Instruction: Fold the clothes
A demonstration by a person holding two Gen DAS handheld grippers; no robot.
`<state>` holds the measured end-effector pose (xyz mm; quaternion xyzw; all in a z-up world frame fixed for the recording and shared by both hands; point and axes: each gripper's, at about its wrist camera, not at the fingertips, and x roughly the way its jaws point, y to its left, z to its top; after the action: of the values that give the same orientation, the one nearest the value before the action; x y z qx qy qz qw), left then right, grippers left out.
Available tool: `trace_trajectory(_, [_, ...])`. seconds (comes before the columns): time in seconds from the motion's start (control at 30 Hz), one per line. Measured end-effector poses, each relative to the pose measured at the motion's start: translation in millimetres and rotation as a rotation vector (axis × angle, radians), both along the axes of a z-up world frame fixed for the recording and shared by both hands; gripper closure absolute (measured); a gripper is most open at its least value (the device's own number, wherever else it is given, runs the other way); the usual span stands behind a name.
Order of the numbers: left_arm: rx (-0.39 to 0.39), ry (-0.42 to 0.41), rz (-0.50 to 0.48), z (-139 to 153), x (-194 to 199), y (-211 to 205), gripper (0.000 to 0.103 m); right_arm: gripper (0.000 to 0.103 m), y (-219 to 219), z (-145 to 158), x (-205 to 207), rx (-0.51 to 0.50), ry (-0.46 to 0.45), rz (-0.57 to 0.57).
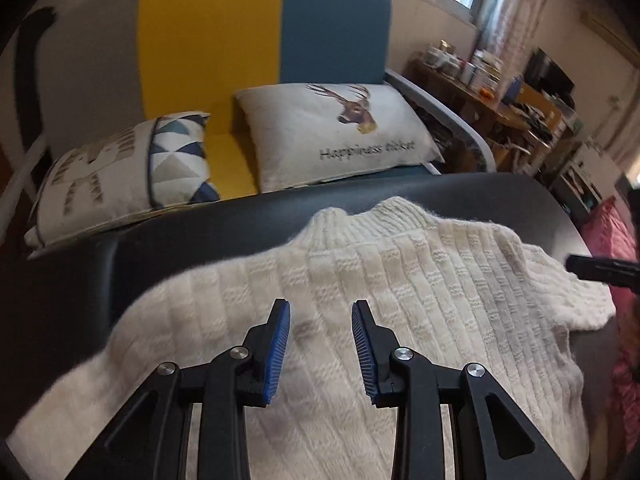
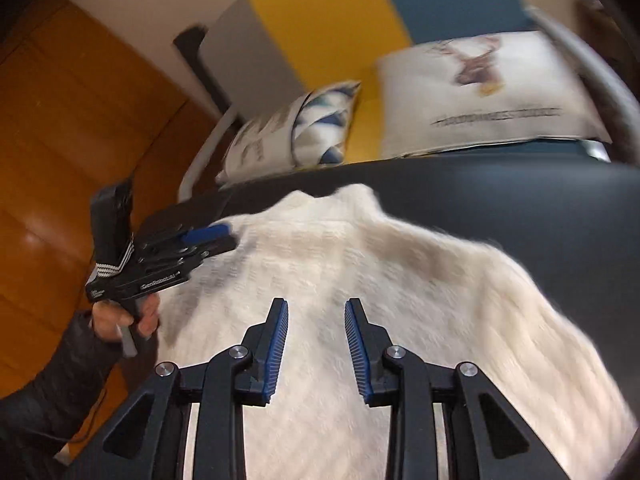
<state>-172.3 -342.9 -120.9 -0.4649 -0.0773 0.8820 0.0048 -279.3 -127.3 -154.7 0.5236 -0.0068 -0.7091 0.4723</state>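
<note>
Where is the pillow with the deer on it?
The deer pillow leans on the sofa's blue back, past the dark table holding the white sweater. The triangle pillow sits to its left in both views.

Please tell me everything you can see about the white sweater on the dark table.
The sweater is cream-white, a fuzzy knit with ribbed stripes and small textured blocks. It lies spread fairly flat, not yet folded, on the dark table, with its raised collar pointing toward the pillows. One edge hangs past the table's near right side. The left gripper and right gripper are both open above it, gripping nothing; whether they touch the knit is unclear.
</note>
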Motion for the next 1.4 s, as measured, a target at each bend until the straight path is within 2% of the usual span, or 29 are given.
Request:
trace_trajectory(0.1, [-0.003, -0.025, -0.052, -3.9, -18.4, -9.0, 0.068, 0.072, -45.0, -8.3, -35.6, 0.036, -0.039, 0.082])
trace_trajectory(0.17, [0.012, -0.039, -0.084, -7.5, -25.9, -11.7, 0.065, 0.071, -65.6, -12.3, -53.3, 0.056, -0.029, 0.108])
trace_trajectory(0.3, [0.043, -0.069, -0.146, -14.7, -40.9, -17.2, 0.064, 0.071, -94.4, -35.3, -77.2, 0.068, -0.129, 0.206])
trace_trajectory(0.4, [0.066, -0.09, -0.193, -20.0, -52.2, -21.3, 0.055, 0.071, -105.3, -51.1, -86.0, 0.132, -0.149, 0.244])
trace_trajectory(0.5, [0.089, -0.112, -0.24, -25.4, -63.4, -25.4, 0.053, 0.072, -110.7, -57.9, -82.1, 0.171, -0.111, 0.274])
trace_trajectory(0.53, [0.097, -0.12, -0.256, -27.2, -67.2, -26.8, 0.052, 0.074, -111.4, -57.4, -78.5, 0.182, -0.074, 0.277])
trace_trajectory(0.6, [0.113, -0.134, -0.287, -30.8, -74.7, -29.5, 0.056, 0.088, -112.7, -56.0, -71.1, 0.205, 0.004, 0.283])
trace_trajectory(0.63, [0.096, -0.129, -0.283, -30.1, -75.5, -27.3, 0.085, 0.091, -114.3, -52.2, -64.4, 0.211, 0.045, 0.288])
trace_trajectory(0.67, [0.073, -0.124, -0.27, -29.4, -74.7, -24.7, 0.098, 0.094, -115.9, -48.1, -57.5, 0.216, 0.086, 0.294])
trace_trajectory(0.8, [-0.086, 0.056, -0.215, -12.8, -46.6, -3.0, 0.097, 0.097, -110.2, -25.3, -32.6, 0.13, 0.243, 0.28])
trace_trajectory(0.87, [-0.16, 0.133, -0.152, -8.4, -33.9, 5.7, 0.098, 0.097, -108.9, -34.8, -34.9, 0.146, 0.254, 0.243])
trace_trajectory(0.9, [-0.184, 0.145, -0.125, -10.3, -31.5, 8.4, 0.098, 0.097, -108.9, -42.4, -37.3, 0.164, 0.247, 0.226])
trace_trajectory(0.97, [-0.223, 0.109, -0.072, -24.2, -35.8, 12.0, 0.097, 0.097, -109.4, -55.6, -37.2, 0.207, 0.255, 0.208])
trace_trajectory(1.03, [-0.283, 0.082, -0.058, -36.9, -40.4, 20.3, 0.097, 0.097, -106.4, -58.1, -40.3, 0.189, 0.233, 0.173])
trace_trajectory(1.1, [-0.304, 0.07, -0.047, -40.9, -42.8, 25.9, 0.096, 0.09, -101.5, -56.8, -43.8, 0.179, 0.21, 0.118])
trace_trajectory(1.17, [-0.222, 0.063, -0.018, -32.4, -40.2, 17.1, 0.096, 0.089, -90.2, -42.6, -42.4, 0.133, 0.209, 0.055])
trace_trajectory(1.23, [-0.131, 0.056, 0.013, -23.1, -37.1, 6.8, 0.088, 0.084, -71.0, -19.1, -30.6, 0.031, 0.194, 0.048])
trace_trajectory(1.3, [-0.076, 0.084, 0.05, -9.5, -25.3, -3.4, 0.08, 0.083, -50.3, -5.3, -17.8, 0.002, 0.187, 0.046])
trace_trajectory(1.33, [-0.058, 0.103, 0.073, -1.9, -18.2, -7.4, 0.076, 0.083, -42.3, -6.2, -11.5, 0.024, 0.182, 0.044])
trace_trajectory(1.4, [-0.032, 0.115, 0.106, 7.4, -1.0, -9.7, 0.074, 0.083, -26.7, -9.1, 1.0, 0.073, 0.171, 0.042])
